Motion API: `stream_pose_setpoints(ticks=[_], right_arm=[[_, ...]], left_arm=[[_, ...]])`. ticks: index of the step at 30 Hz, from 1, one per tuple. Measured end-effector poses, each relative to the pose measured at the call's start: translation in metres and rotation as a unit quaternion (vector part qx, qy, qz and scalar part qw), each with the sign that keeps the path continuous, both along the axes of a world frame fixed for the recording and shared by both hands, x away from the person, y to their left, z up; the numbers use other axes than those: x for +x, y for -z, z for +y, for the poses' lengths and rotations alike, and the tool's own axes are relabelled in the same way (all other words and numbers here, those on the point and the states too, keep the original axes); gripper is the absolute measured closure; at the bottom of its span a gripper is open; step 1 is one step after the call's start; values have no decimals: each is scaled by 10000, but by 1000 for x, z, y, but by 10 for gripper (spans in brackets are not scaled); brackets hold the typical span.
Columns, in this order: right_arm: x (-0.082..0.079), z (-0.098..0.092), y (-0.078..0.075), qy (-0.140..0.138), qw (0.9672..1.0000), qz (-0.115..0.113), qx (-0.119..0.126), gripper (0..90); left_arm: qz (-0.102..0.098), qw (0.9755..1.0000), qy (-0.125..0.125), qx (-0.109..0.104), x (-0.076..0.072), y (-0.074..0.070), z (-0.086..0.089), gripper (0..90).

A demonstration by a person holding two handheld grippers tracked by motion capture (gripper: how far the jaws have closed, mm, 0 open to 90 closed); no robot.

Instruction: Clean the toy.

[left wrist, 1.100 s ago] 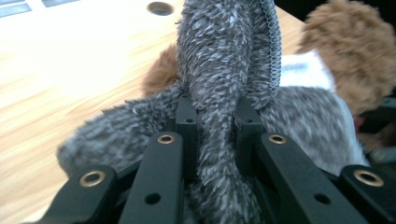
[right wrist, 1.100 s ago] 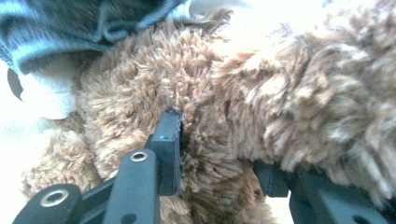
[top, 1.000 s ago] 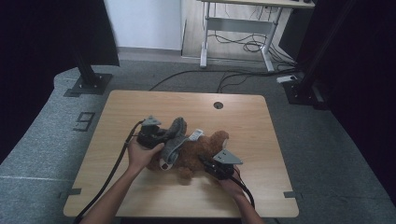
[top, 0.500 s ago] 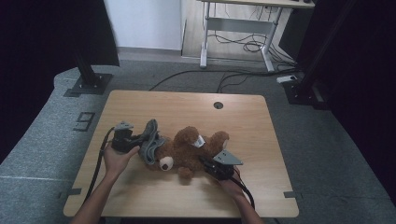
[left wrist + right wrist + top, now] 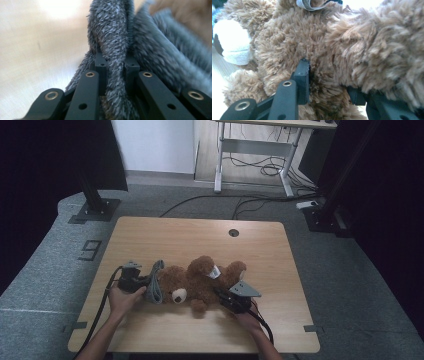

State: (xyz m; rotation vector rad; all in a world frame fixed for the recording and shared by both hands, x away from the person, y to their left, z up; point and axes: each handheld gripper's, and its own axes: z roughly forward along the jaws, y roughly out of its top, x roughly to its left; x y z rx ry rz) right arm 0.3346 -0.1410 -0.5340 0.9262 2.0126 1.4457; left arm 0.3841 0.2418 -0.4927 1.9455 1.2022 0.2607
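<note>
L claw [image 5: 116,66] clamps my fuzzy grey cloth [image 5: 156,281] just off brown plush teddy bear's [image 5: 200,282] head, R claw [image 5: 329,82] grips bear's body; cloth off, bear & cloth both not yet let go, I reckon.

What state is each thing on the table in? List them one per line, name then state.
Teddy bear: lying flat on the table, white muzzle toward the near edge, a tag on its body.
Grey fuzzy cloth: bunched at the bear's head, pinched in a fold.
Left gripper: jaws shut on the grey fuzzy cloth.
Right gripper: jaws shut on the bear's fur.
Table: bare wood around them.
</note>
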Motion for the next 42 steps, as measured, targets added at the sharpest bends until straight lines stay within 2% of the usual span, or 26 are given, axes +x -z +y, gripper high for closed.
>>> stream_pose_setpoints(ticks=[1,2,4,6,7,8,9,12,13,14,17,20,23,30,36,42], right_arm=[[0,0,0,-1,10000,9,5,590],[0,-1,0,3,10000,10,5,590],[0,-1,0,-18,10000,3,1,591],[-1,0,0,-17,10000,-31,-20,592],[-1,1,0,-13,10000,-30,-15,592],[-1,0,0,-13,10000,-34,-17,592],[-1,0,0,-14,10000,-32,-9,592],[-1,0,0,-15,10000,-28,-6,592],[-1,0,0,-17,10000,-41,-17,592],[-1,0,0,-16,10000,-44,-20,592],[-1,1,1,-11,10000,-39,-20,592],[-2,1,1,-6,10000,-54,-36,593],[-2,1,1,-9,10000,-37,-46,595],[-2,1,1,-3,10000,-17,-15,597],[-1,0,2,-4,10000,31,72,601],[-1,0,2,-1,10000,42,83,601]], left_arm=[[-124,9999,16,-39,-1,-8,-2,784],[-359,9991,105,-184,-2,-26,-9,784],[-573,9972,318,-364,-4,-46,-21,784],[-707,9940,648,-531,-4,-65,-44,784],[-738,9928,777,-530,-4,-70,-54,784],[-823,9909,966,-439,-4,-77,-74,784],[-843,9897,1078,-427,-4,-80,-87,783],[-827,9845,1502,-362,3,-86,-140,782],[-805,9838,1567,-340,6,-86,-152,782],[-734,9828,1661,-343,10,-86,-171,782],[-545,9812,1829,-288,21,-81,-207,779],[-459,9820,1831,-73,27,-74,-231,777],[-419,9826,1800,184,29,-64,-234,777],[-389,9862,1591,233,29,-58,-206,779],[-436,9894,1353,281,29,-57,-170,778],[-449,9934,984,375,29,-57,-130,777]])
